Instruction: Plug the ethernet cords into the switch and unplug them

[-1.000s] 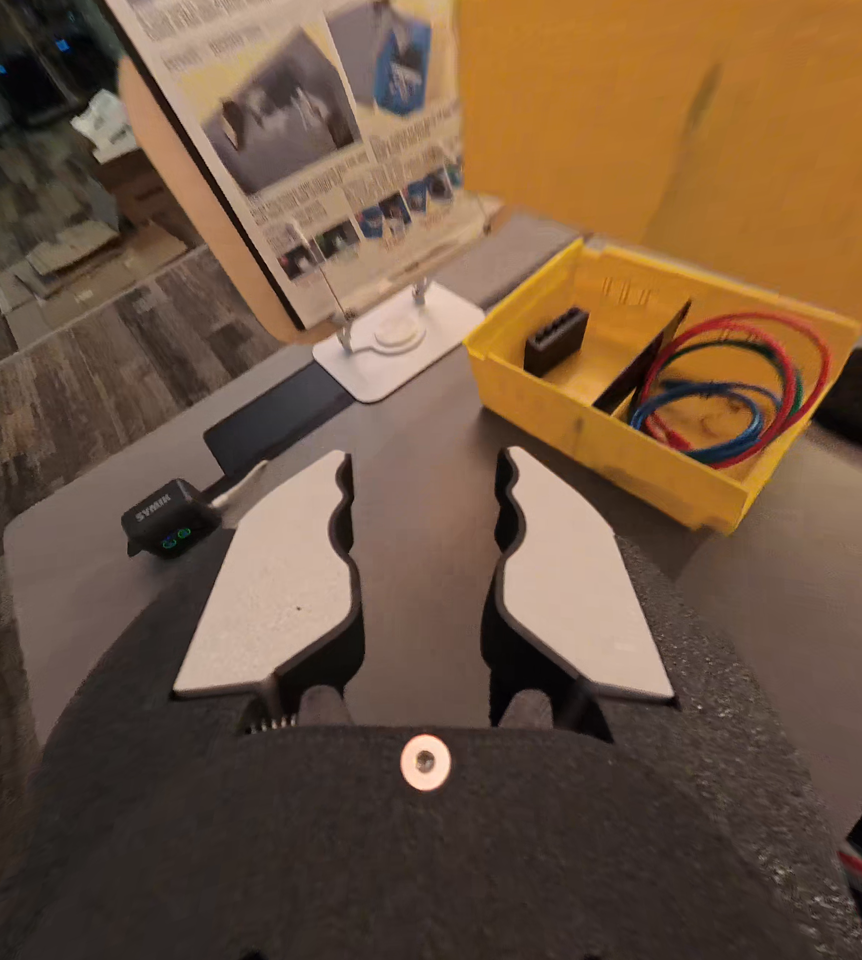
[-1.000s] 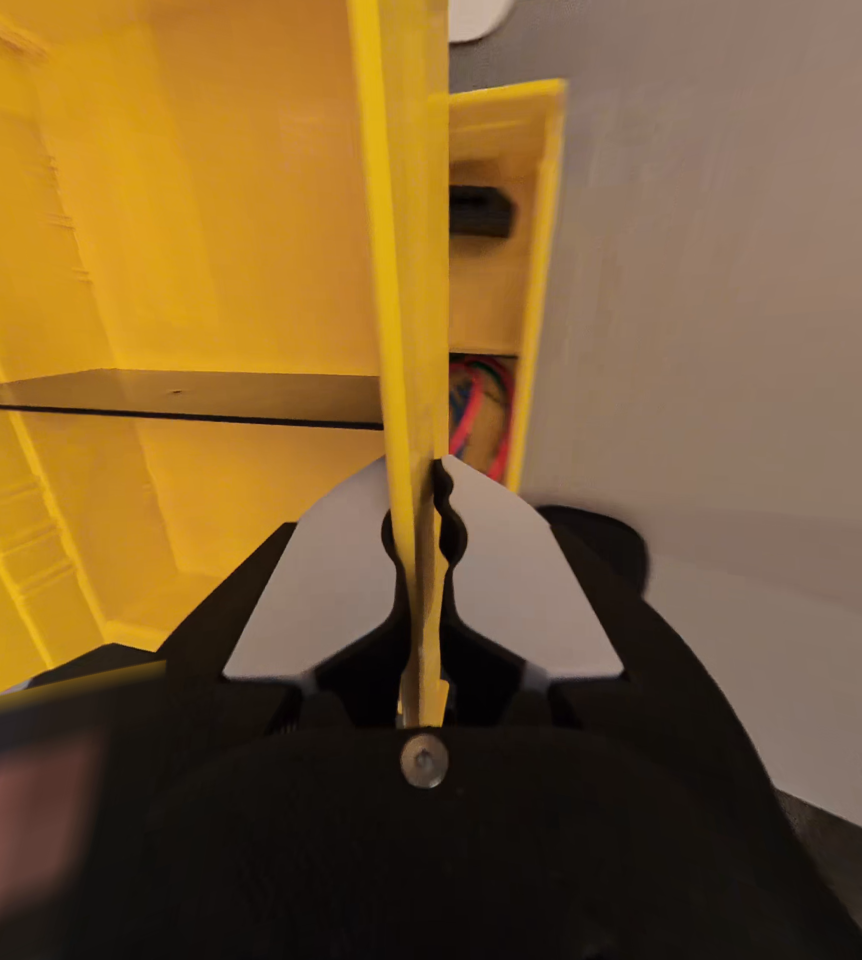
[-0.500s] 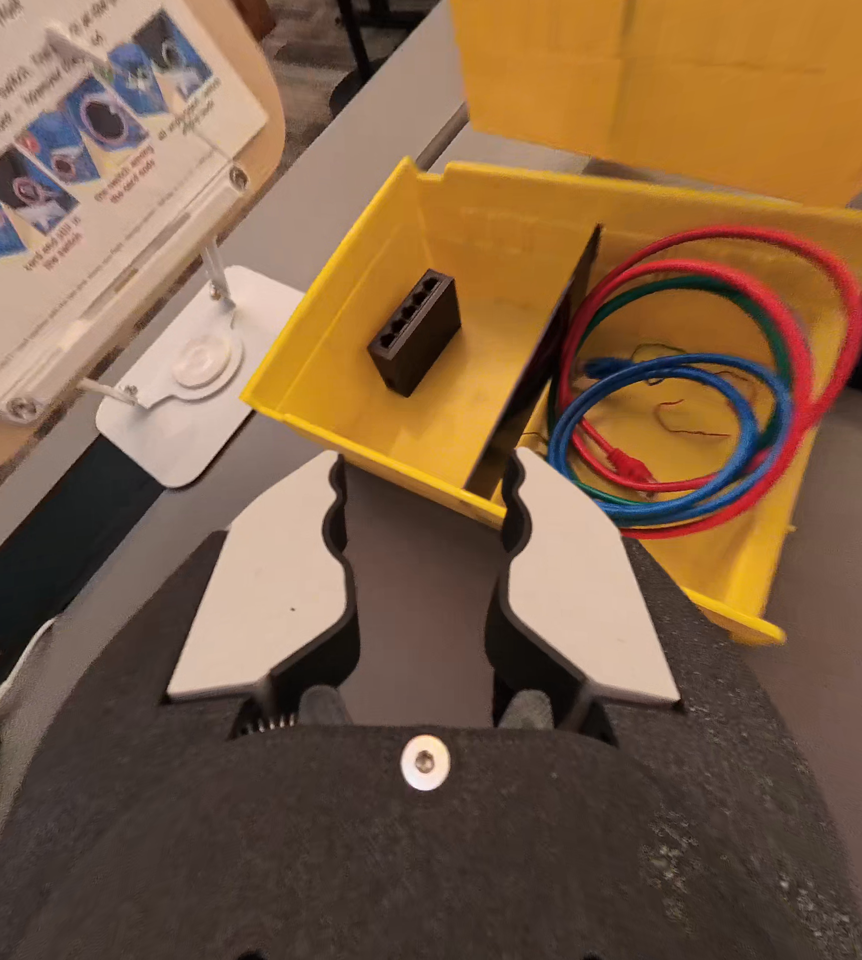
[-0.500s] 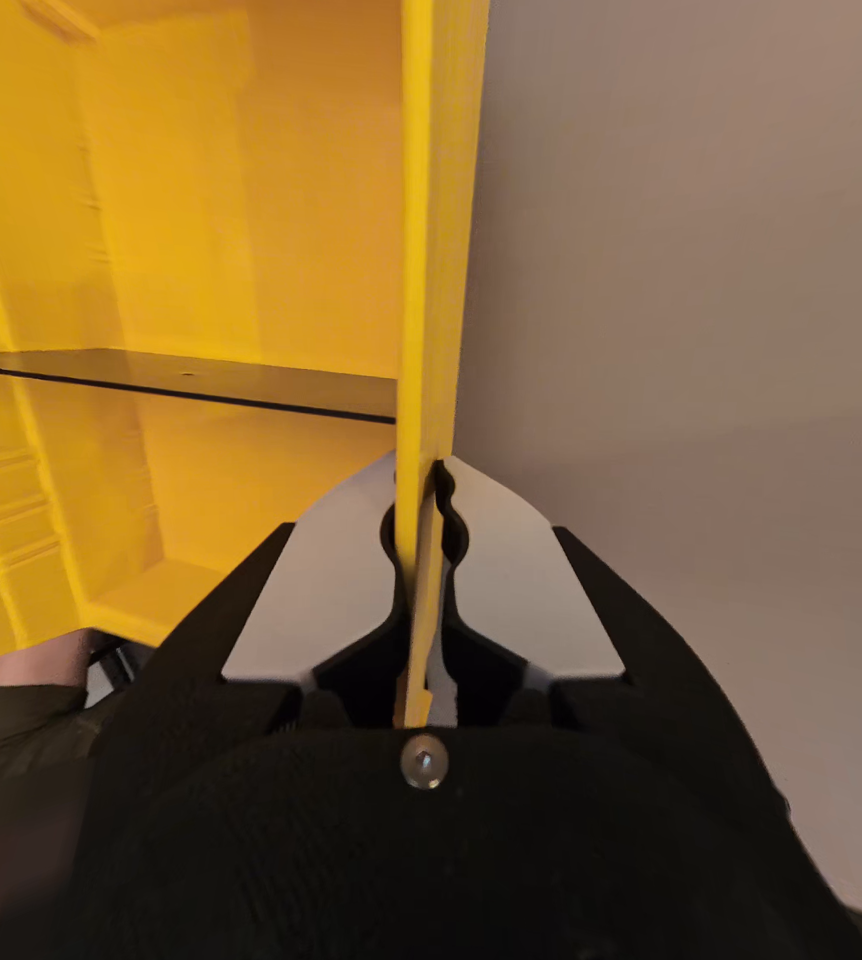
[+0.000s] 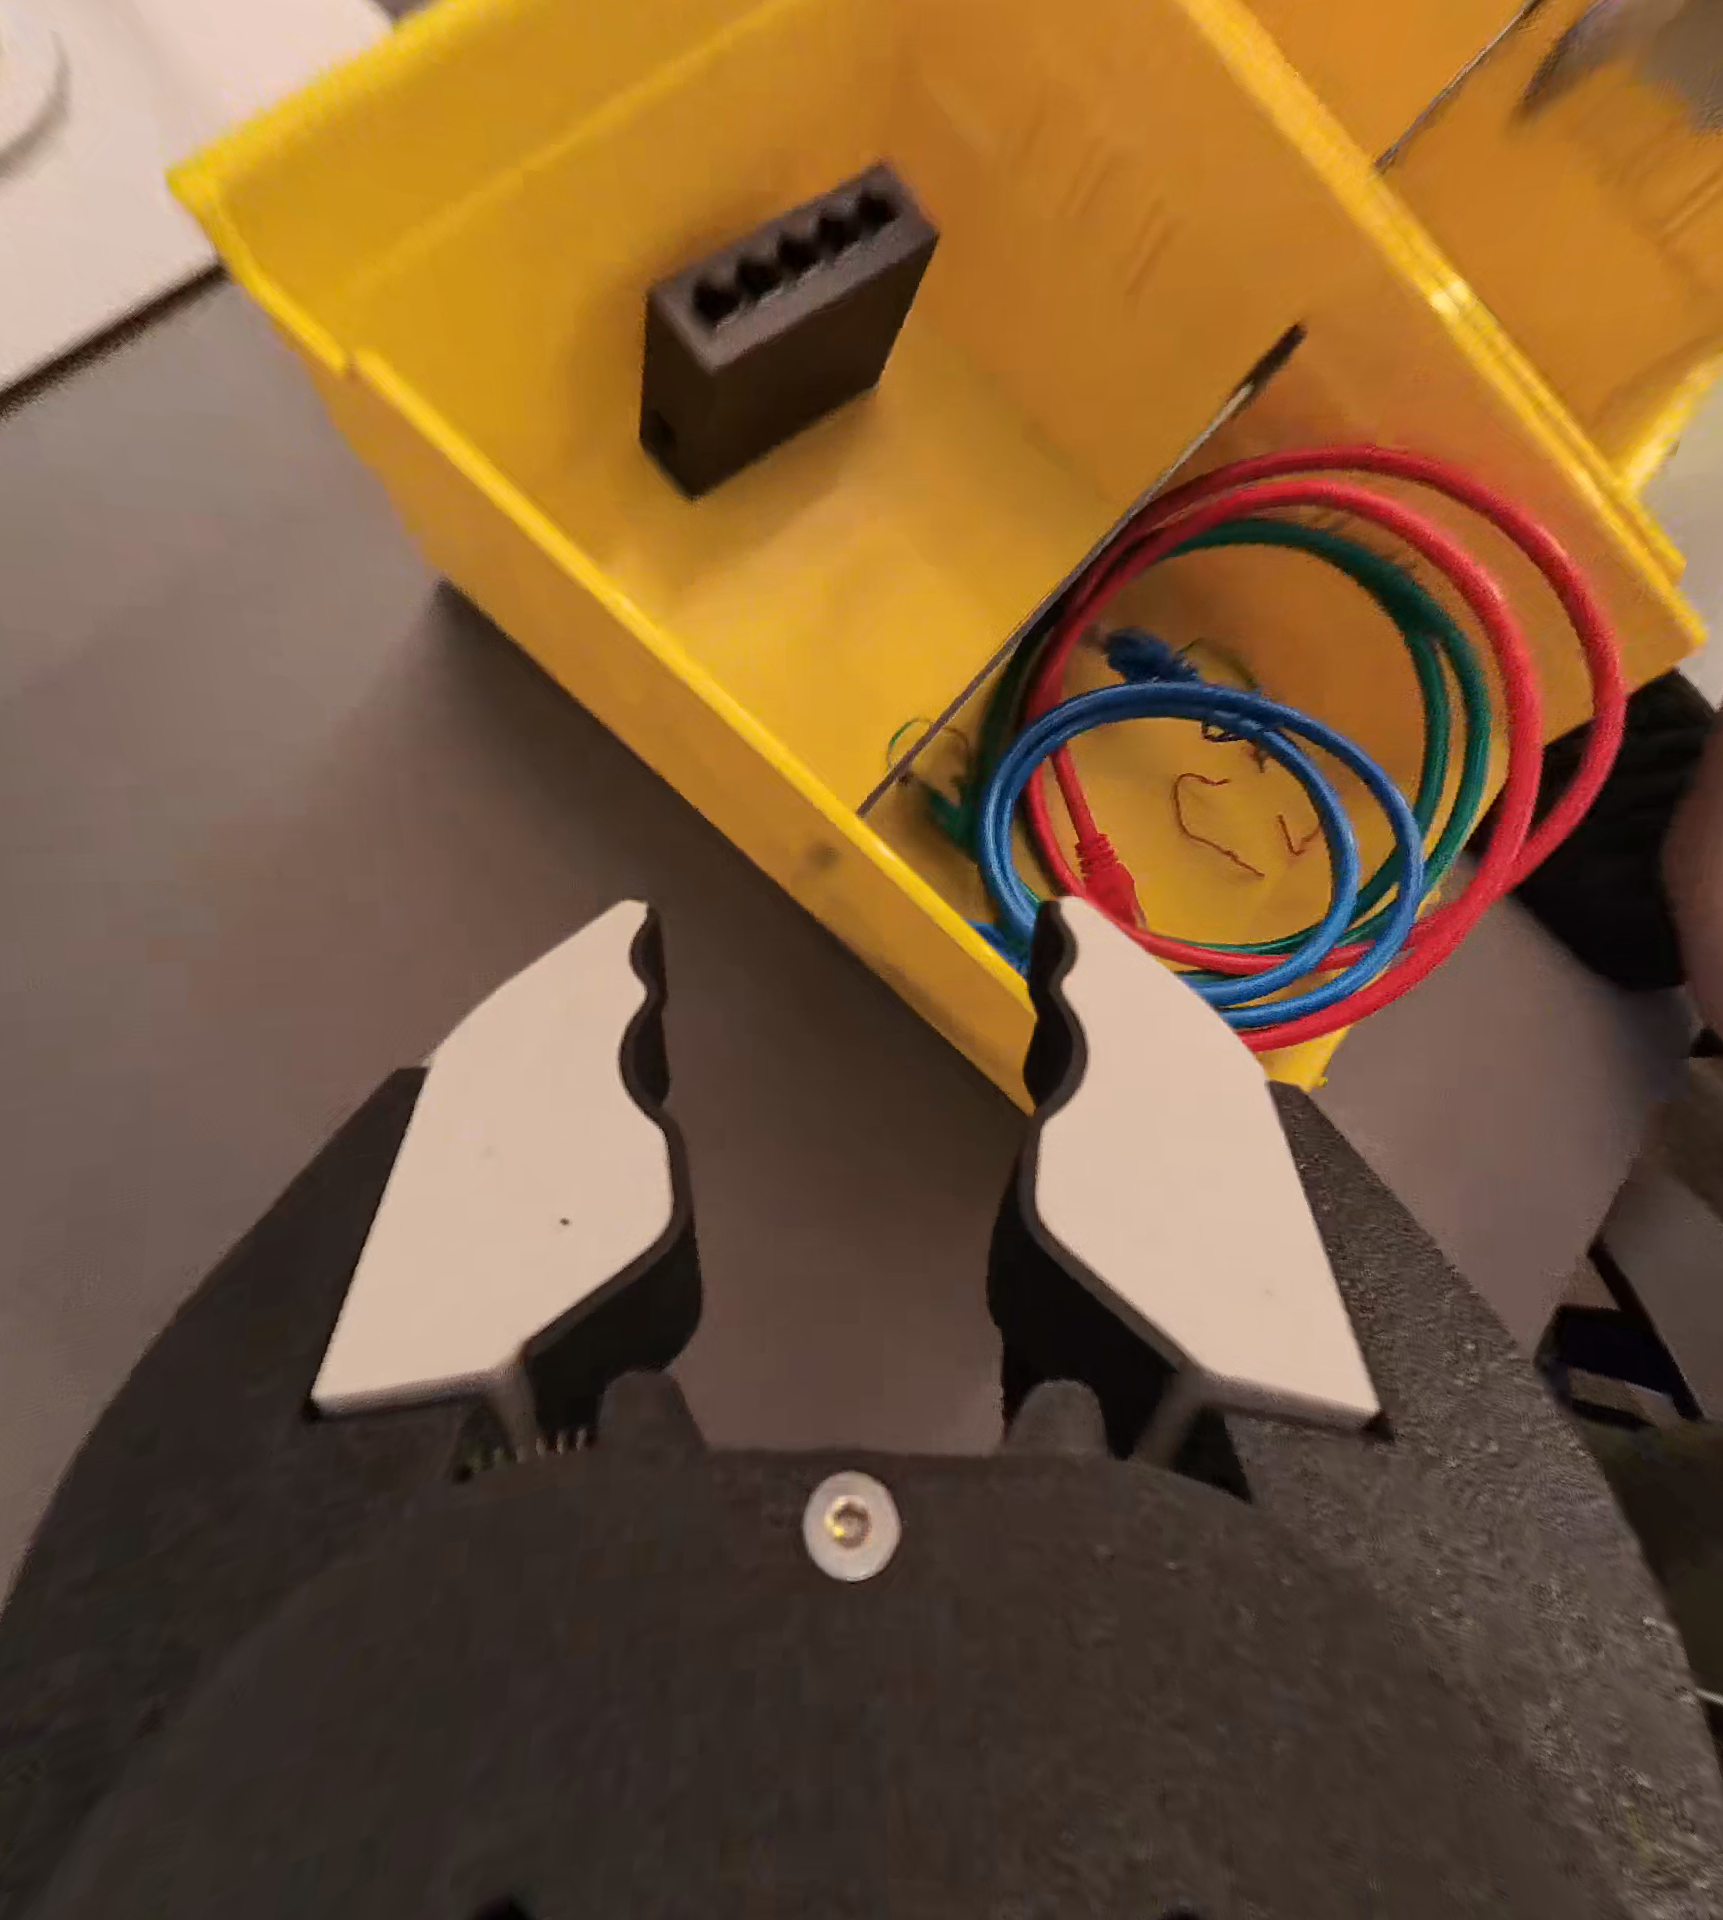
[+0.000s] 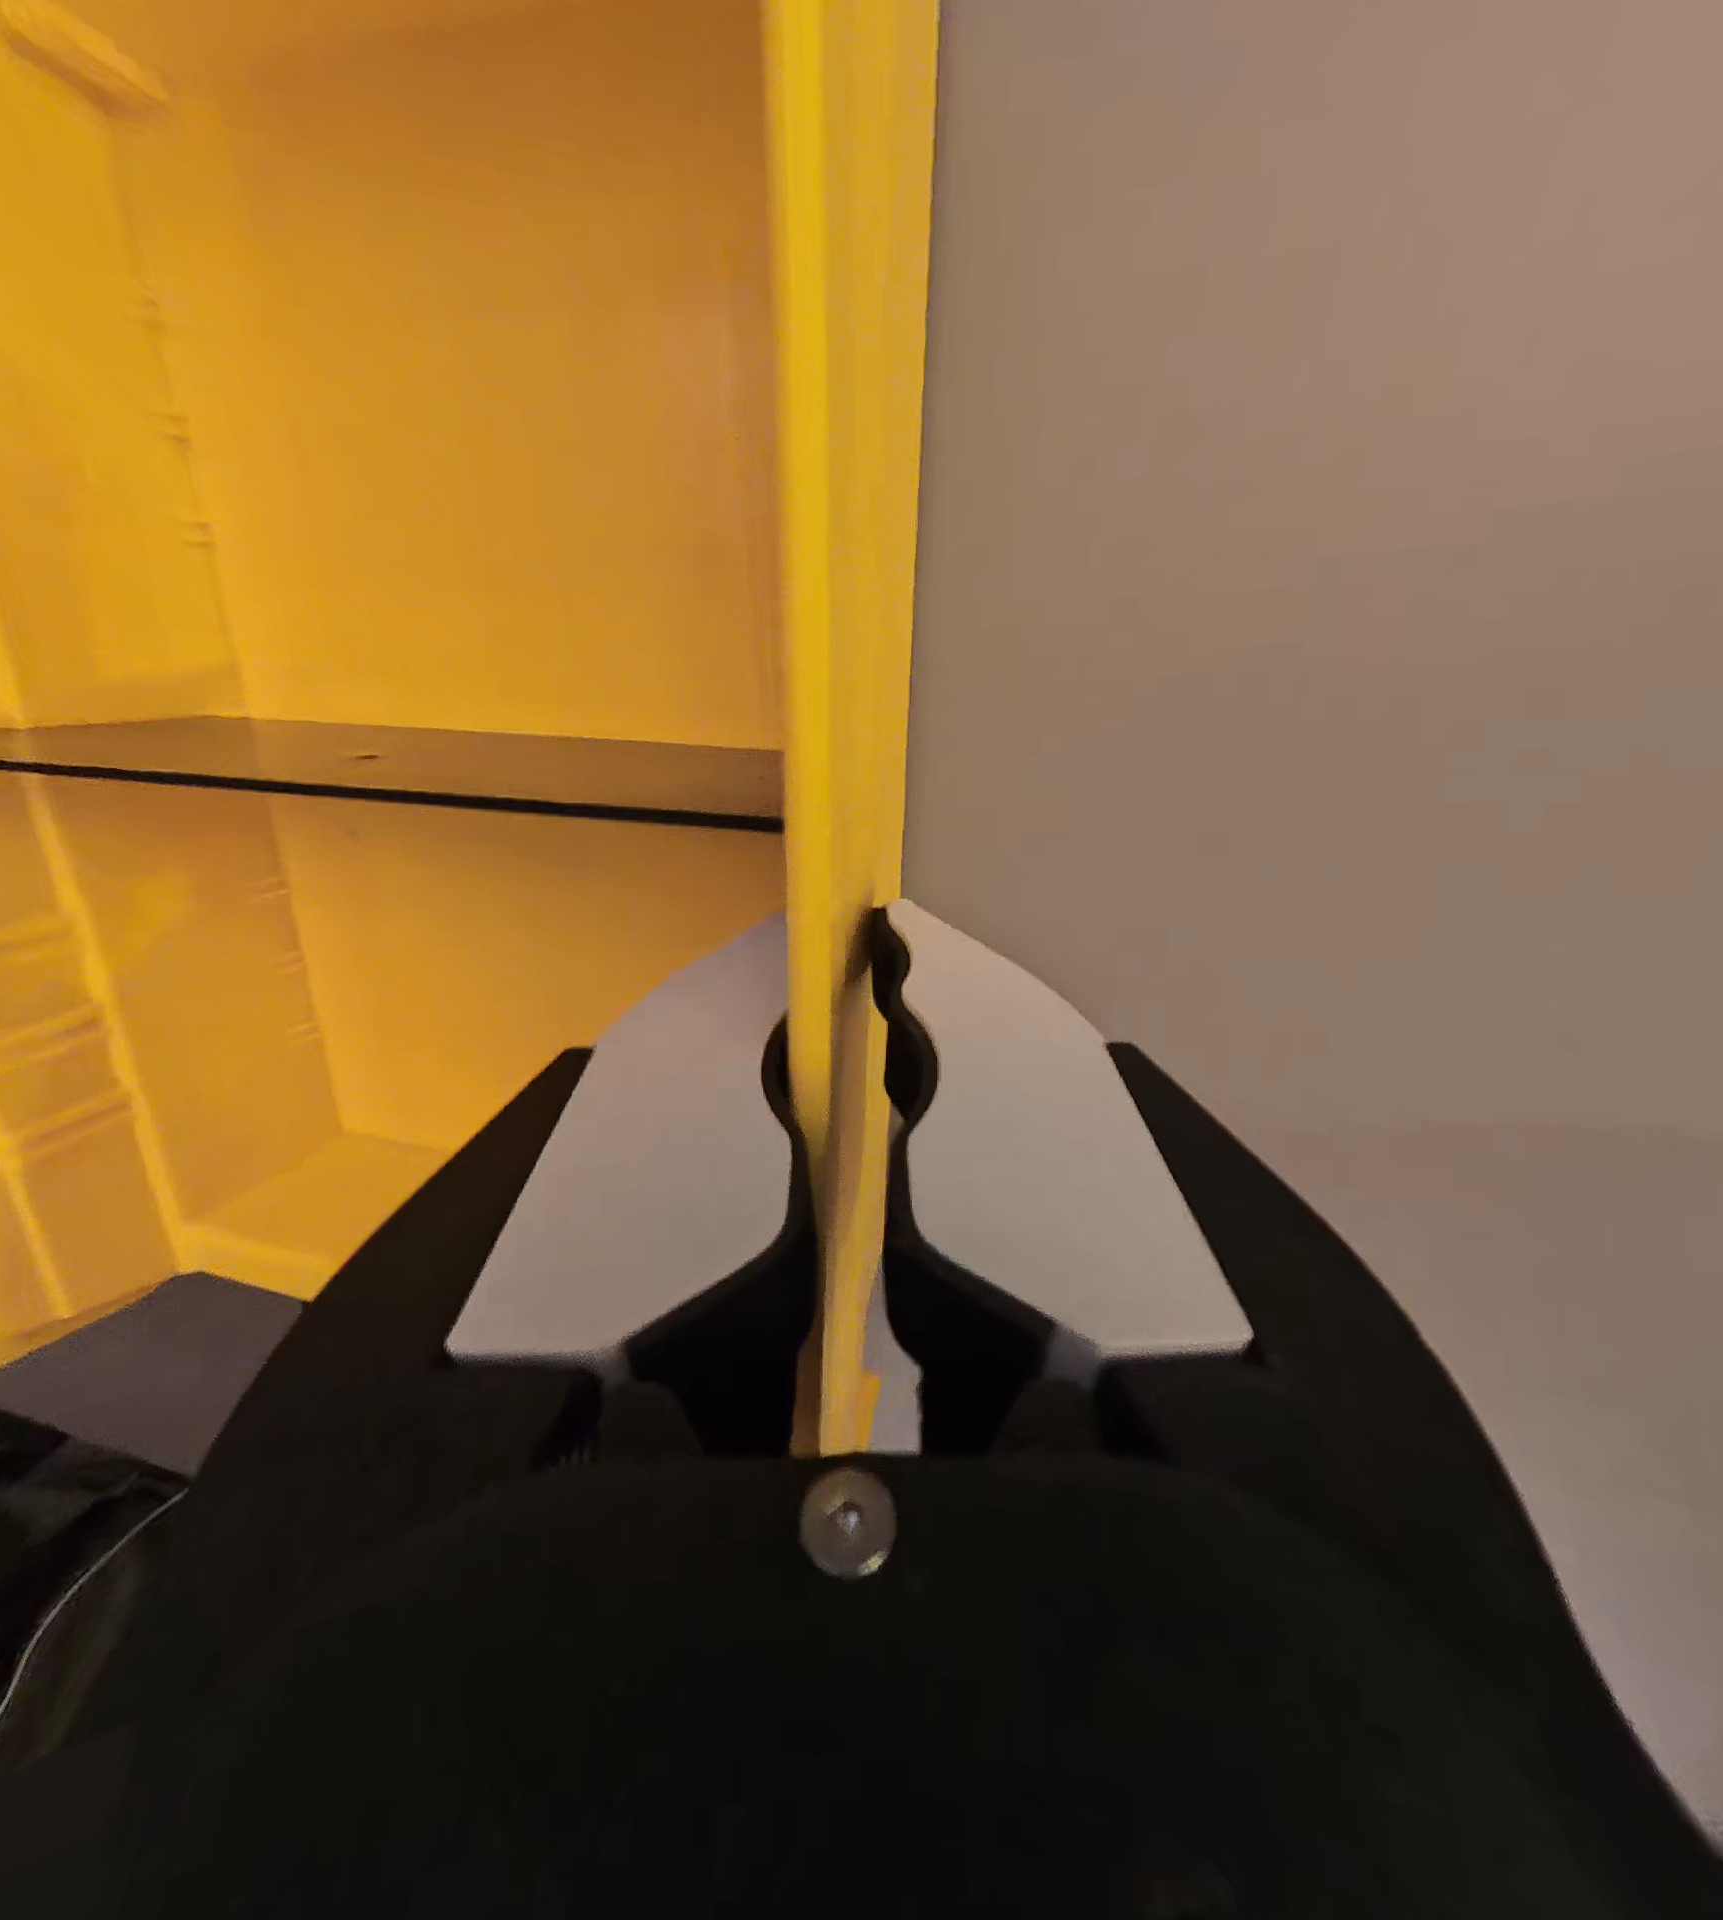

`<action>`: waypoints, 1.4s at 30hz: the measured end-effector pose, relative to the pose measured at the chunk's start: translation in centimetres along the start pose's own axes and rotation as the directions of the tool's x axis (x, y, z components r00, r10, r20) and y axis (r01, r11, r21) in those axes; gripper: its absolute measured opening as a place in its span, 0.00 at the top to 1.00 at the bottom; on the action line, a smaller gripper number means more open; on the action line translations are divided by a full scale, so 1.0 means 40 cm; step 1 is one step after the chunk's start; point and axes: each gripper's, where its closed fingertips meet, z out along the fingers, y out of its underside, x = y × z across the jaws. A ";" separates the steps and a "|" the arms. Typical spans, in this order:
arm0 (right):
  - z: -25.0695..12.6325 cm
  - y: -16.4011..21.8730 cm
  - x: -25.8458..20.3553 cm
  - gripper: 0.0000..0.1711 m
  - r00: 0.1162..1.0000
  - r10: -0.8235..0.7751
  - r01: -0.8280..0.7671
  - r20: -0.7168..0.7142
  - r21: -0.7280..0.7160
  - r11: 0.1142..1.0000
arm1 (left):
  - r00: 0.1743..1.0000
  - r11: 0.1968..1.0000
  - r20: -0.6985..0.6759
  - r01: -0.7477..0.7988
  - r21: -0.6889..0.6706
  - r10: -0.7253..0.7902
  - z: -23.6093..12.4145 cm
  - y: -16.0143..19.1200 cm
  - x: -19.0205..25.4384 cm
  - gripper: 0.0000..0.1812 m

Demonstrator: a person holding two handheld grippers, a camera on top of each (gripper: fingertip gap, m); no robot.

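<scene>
both tools: grey flat fingers [image 5: 514, 1174] with wavy black inner pads, black grainy body, silver screw [image 5: 849, 1527].

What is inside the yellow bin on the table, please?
The yellow bin holds a black switch in one compartment and coiled red, green and blue cords in the other. The left gripper hides its near corner.

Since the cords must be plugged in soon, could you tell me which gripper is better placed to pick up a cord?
Probably the left. The left gripper is open and empty beside the coiled cords in the yellow bin. The right gripper is shut on a second yellow bin.
</scene>
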 end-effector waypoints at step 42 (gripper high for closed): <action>0.042 -0.028 -0.145 0.90 0.979 0.058 -0.039 0.196 -0.100 0.994 | 0.642 0.670 0.471 0.730 -0.133 -0.605 -0.431 0.426 -0.572 0.98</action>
